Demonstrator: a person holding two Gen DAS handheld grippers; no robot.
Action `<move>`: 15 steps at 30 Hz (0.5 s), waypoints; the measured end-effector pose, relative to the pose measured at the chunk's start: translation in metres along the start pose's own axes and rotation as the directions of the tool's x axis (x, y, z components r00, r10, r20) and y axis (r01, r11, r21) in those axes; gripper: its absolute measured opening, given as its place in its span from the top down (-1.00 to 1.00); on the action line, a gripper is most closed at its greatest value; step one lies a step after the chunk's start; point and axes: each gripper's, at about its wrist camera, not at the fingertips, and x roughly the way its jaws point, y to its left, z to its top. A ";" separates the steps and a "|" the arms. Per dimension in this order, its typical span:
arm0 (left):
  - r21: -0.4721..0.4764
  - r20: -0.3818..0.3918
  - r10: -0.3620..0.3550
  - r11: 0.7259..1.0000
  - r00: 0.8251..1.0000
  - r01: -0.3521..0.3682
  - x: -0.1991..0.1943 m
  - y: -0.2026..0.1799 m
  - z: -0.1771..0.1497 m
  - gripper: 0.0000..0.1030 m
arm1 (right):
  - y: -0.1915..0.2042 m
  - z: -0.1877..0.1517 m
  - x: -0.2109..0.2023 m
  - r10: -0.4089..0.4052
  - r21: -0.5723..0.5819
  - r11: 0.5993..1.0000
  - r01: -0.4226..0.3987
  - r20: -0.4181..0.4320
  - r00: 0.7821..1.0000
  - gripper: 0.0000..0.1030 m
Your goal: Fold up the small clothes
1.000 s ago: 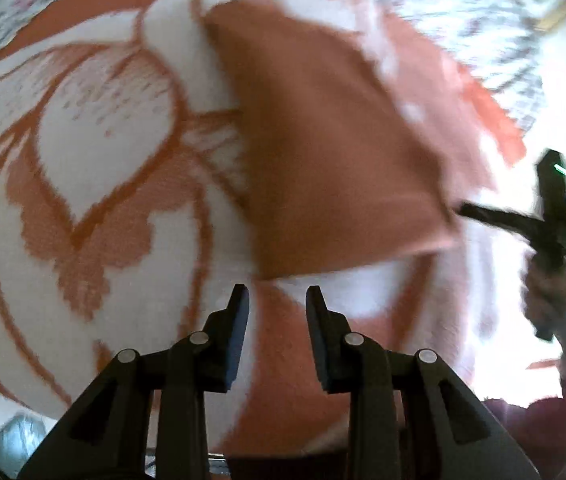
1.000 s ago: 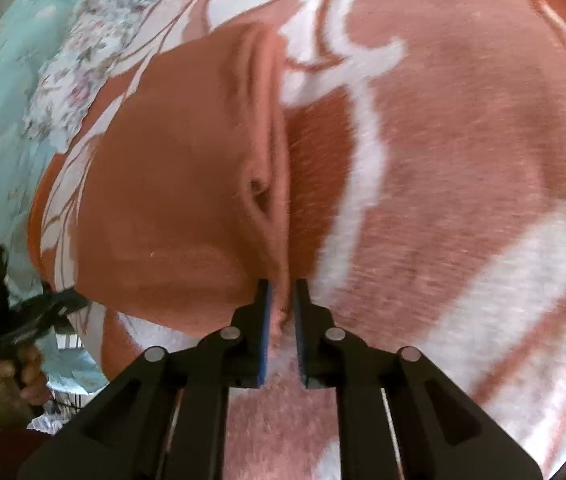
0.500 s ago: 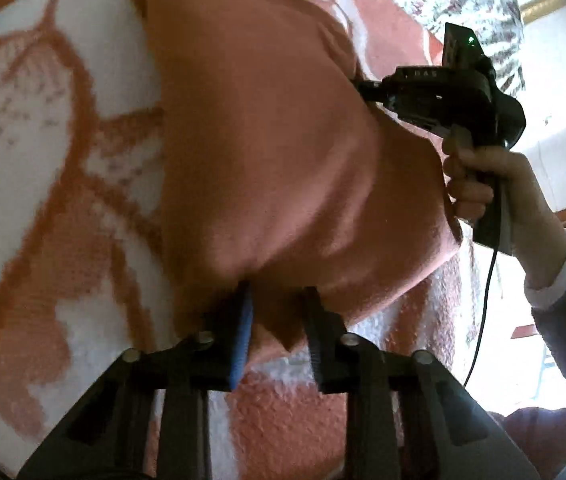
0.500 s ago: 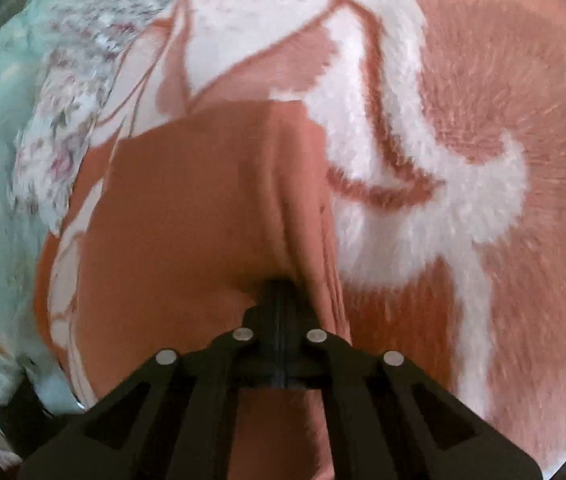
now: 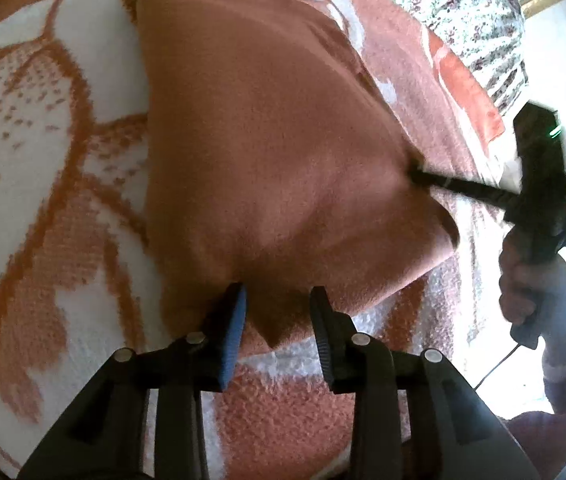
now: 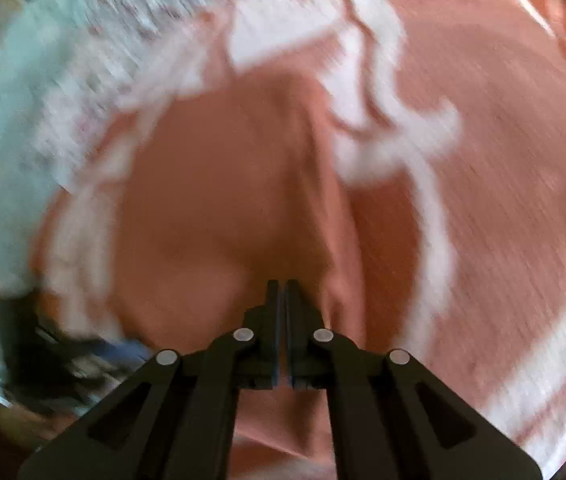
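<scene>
Spreading wide beneath it all, orange-and-white blanket (image 5: 43, 208); lying on that blanket, rust-coloured garment (image 5: 267, 152), raised for folding. Right gripper (image 6: 282, 286) pinched tight on its far edge; left gripper (image 5: 277, 300) just widened, straddling the near corner, not clamping.

Terracotta garment (image 5: 267, 152): soft matt cloth, fine brushed nap. Patterned blanket (image 5: 43, 184) beneath: coarse, fuzzy woven pile, orange and white. Floral sheet (image 5: 455, 4): thin printed cloth. Left gripper (image 5: 278, 312): matt black plastic, ribbed blue pads, dull metal pins
</scene>
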 end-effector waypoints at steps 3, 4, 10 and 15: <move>0.011 -0.004 0.028 1.000 1.000 -0.028 0.002 -0.007 0.001 0.30 | -0.028 -0.010 0.021 0.035 0.084 0.996 -0.032 -0.032 0.999 1.00; 0.017 -0.004 0.040 0.999 0.999 -0.040 0.001 -0.010 0.001 0.27 | -0.030 -0.008 0.021 0.042 0.094 0.995 -0.040 -0.027 0.999 1.00; 0.022 0.019 0.087 0.996 0.996 -0.087 -0.002 -0.024 -0.008 0.18 | -0.012 -0.015 -0.020 0.098 0.025 0.995 -0.098 0.029 0.995 0.94; 0.020 0.025 0.114 0.993 0.993 -0.114 -0.001 -0.027 -0.015 0.18 | -0.012 -0.043 -0.001 0.053 -0.029 0.998 -0.055 -0.070 0.996 0.97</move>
